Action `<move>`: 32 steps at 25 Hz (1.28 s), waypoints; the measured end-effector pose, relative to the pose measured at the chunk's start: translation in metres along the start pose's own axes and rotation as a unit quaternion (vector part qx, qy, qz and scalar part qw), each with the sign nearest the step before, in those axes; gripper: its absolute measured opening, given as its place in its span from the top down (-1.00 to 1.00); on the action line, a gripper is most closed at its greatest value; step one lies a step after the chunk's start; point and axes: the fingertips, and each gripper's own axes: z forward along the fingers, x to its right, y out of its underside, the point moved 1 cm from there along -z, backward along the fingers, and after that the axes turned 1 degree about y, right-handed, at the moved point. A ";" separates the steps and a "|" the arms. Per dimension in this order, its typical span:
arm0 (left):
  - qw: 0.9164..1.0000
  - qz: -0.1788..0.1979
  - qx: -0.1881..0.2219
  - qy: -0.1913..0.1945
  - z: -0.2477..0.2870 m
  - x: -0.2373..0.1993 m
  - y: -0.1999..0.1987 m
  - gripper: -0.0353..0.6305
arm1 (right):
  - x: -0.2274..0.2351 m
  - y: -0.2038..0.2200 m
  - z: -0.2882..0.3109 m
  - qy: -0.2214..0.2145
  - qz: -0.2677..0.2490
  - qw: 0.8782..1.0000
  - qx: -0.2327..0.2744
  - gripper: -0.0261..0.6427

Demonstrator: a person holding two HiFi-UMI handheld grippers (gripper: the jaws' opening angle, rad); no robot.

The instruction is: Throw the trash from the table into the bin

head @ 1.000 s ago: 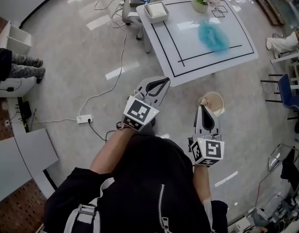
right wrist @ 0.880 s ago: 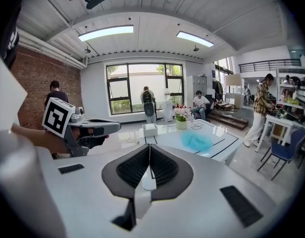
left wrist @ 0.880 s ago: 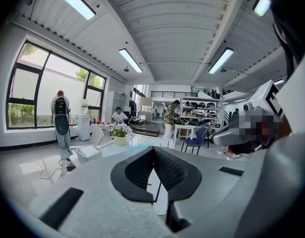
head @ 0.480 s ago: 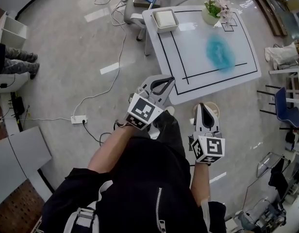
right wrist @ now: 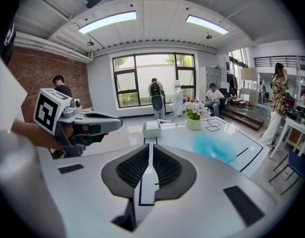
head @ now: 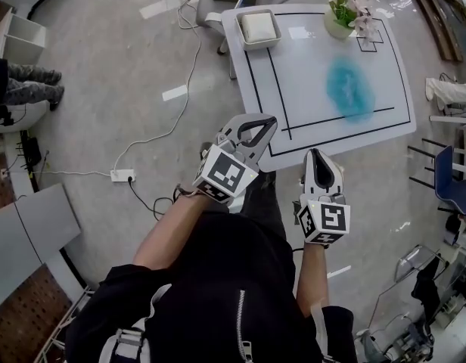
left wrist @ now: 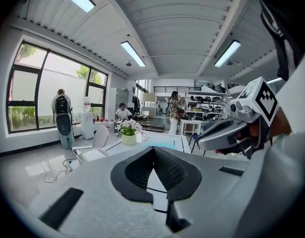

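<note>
A crumpled blue piece of trash (head: 349,89) lies on the white table (head: 309,119) with black lines, toward its right side. It also shows in the right gripper view (right wrist: 214,148) and as a thin blue strip in the left gripper view (left wrist: 162,144). My left gripper (head: 267,122) is shut and empty, its tips over the table's near edge. My right gripper (head: 316,156) is shut and empty too, just short of that edge. In their own views the left gripper (left wrist: 153,150) and right gripper (right wrist: 150,148) have nothing between the jaws. The bin is hidden behind my right gripper.
A white box (head: 259,29) and a flower pot (head: 340,21) stand at the table's far side. A chair (head: 218,6) is behind the table's far left corner. A power strip (head: 121,175) and cables lie on the floor at left. A blue chair (head: 452,184) stands at right.
Both grippers and the person have moved toward the table, which now sits nearer. The beige bin seen beside the right gripper earlier is now covered by it.
</note>
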 end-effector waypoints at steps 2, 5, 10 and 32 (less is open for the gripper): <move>1.000 0.001 -0.003 -0.001 0.019 -0.002 -0.004 0.88 | 0.014 0.002 0.011 -0.009 0.007 1.000 -0.006 0.89; 1.000 -0.003 -0.006 0.002 0.051 -0.002 -0.009 0.88 | 0.038 0.004 0.027 -0.014 0.011 1.000 -0.016 0.86; 1.000 -0.012 -0.019 0.013 0.105 -0.004 -0.014 0.88 | 0.084 0.008 0.062 -0.027 0.014 0.999 -0.044 0.68; 0.992 -0.054 -0.104 -0.037 0.186 -0.017 0.010 0.88 | 0.289 0.092 0.176 0.061 0.006 0.981 -0.184 0.13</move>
